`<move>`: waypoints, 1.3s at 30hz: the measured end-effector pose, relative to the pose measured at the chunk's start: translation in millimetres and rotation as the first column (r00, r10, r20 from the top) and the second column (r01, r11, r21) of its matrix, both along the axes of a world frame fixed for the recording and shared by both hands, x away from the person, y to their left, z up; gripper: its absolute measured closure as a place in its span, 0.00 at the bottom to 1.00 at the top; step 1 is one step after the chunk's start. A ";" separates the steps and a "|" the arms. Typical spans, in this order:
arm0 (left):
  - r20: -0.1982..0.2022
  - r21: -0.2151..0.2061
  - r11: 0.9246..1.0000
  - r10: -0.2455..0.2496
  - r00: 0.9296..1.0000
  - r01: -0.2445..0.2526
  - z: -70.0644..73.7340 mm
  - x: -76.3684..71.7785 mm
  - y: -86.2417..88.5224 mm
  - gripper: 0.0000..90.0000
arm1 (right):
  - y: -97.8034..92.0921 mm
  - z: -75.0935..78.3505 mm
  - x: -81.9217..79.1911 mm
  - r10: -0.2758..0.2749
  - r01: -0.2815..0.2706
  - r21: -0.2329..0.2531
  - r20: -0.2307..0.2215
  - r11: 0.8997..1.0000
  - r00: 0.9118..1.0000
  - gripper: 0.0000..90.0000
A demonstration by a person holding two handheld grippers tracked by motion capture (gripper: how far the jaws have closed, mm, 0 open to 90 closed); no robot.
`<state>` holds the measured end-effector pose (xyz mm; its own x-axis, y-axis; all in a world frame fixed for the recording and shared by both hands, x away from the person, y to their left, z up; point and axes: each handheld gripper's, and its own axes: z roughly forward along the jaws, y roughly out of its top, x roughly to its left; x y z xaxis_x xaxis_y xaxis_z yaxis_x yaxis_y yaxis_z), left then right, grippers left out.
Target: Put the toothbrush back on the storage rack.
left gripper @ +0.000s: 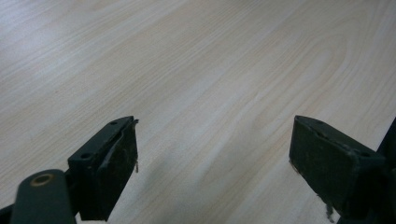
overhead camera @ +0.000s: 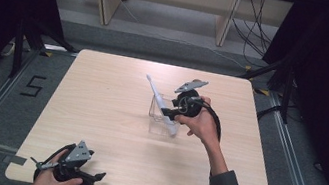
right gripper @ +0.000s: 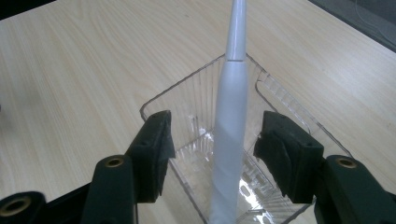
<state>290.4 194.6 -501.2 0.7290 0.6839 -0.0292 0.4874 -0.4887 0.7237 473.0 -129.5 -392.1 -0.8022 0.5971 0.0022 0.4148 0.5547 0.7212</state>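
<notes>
**White toothbrush stands between parted jaws over a clear box**

White plastic marks the thing in hand: an electric toothbrush [right gripper: 229,140], its thick handle reaching down into a clear plastic box [right gripper: 196,100] and its thin neck slanting up and away. In the right gripper view the handle stands between the two black jaws of the right gripper [right gripper: 212,149], with a gap on either side; neither pad touches it, so this claw is released around the handle rather than clamped on it. The lower end of the toothbrush rests inside the box, though the exact spot it bears on cannot be told.

From the high view the box [overhead camera: 154,121] sits on the wooden table [overhead camera: 100,102], a little right of centre, and the toothbrush [overhead camera: 160,103] leans up and to the left out of it, the brush head at the top. The right gripper [overhead camera: 173,113] is held just beside it, over the box.

The left gripper [overhead camera: 87,177] lies well apart, near the table's near left edge, in the person's hand. Its own view shows the jaws spread wide over bare wood [left gripper: 210,84], holding nothing.
</notes>
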 end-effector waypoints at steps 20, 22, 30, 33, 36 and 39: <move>0.011 0.006 1.000 -0.011 1.000 0.011 1.2 -0.1 0.9 0.16 | -15.7 7.1 -14.8 -0.019 0.018 0.043 0.005 0.999 1.000 0.42; 0.007 -0.023 1.000 -0.001 1.000 0.001 0.5 -0.8 -0.5 0.16 | -17.1 8.0 -15.9 -0.014 0.013 0.047 0.010 0.999 1.000 0.42; 0.011 0.001 1.000 -0.009 1.000 0.009 1.1 -0.2 0.6 0.16 | -21.7 7.9 -19.7 -0.039 0.038 0.059 0.024 0.998 0.999 0.41; 0.005 -0.010 1.000 -0.012 1.000 0.012 1.0 -0.5 0.0 0.16 | -22.5 7.5 -19.6 -0.032 0.031 0.055 0.019 0.998 0.999 0.41; 0.011 -0.003 1.000 -0.013 1.000 0.013 1.9 -0.7 0.8 0.16 | -24.1 7.5 -21.6 -0.038 0.037 0.055 0.014 0.998 0.999 0.41; 0.010 -0.005 1.000 -0.012 1.000 0.012 2.2 -0.9 1.2 0.16 | -24.8 6.6 -25.2 -0.047 0.045 0.063 0.026 0.997 0.999 0.40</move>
